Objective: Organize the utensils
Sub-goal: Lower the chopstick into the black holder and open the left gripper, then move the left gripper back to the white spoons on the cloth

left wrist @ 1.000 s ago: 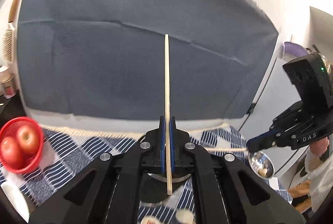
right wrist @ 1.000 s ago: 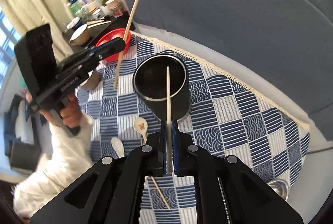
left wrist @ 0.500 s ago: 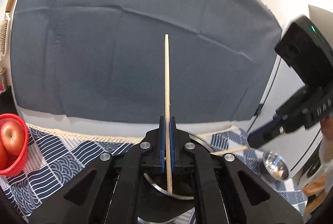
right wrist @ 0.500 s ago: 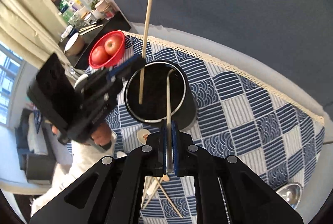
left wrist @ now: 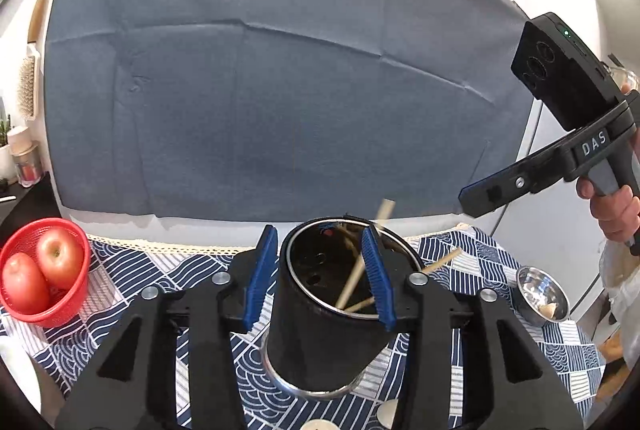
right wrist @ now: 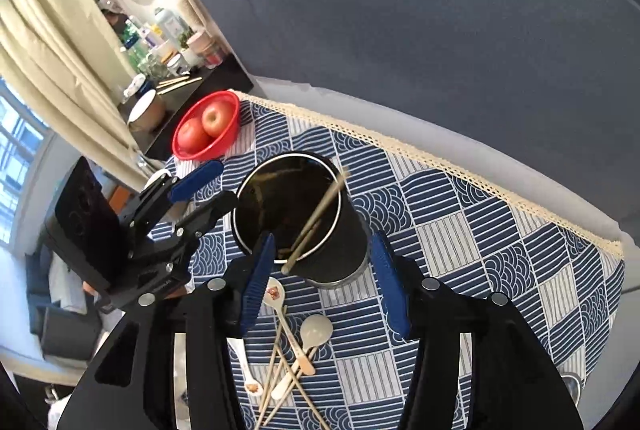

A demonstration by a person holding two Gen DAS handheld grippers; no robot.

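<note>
Chopsticks (right wrist: 316, 218) are dropping into the black holder (right wrist: 340, 242), two pale wooden sticks blurred and leaning against its rim toward 1 o'clock in the right wrist view. In the left wrist view the same sticks (left wrist: 352, 278) are crossing inside the cylinder (left wrist: 320, 342), one end poking over the far rim.

The left gripper (left wrist: 320, 274) is opening, its blue pads spreading to either side of the holder's mouth with no stick between them. The right gripper (right wrist: 324, 282) is opening too, its jaws parting just at the holder's near side, nothing pinched.

More utensils are waiting on the checked tablecloth (right wrist: 460, 238): a loose pile of chopsticks (right wrist: 280, 382) and white spoons (right wrist: 312, 334) lying at 6 o'clock from the holder, crossing one another.

These sticks are probably light, stiff and smooth, so they are likely to roll or pivot if pinched at a tip; taking one near its middle or thicker end should be steadier. The spoons look glazed and slippery, possibly breakable, and are best taken by the handle.

The pile is tangled, so lifting one piece may be dragging its neighbours. Room is opening at 3 o'clock over bare cloth; at 10 o'clock the red basket of apples (right wrist: 208, 130) is sitting near the table edge, and the lace hem (right wrist: 440, 158) is marking the far edge.
</note>
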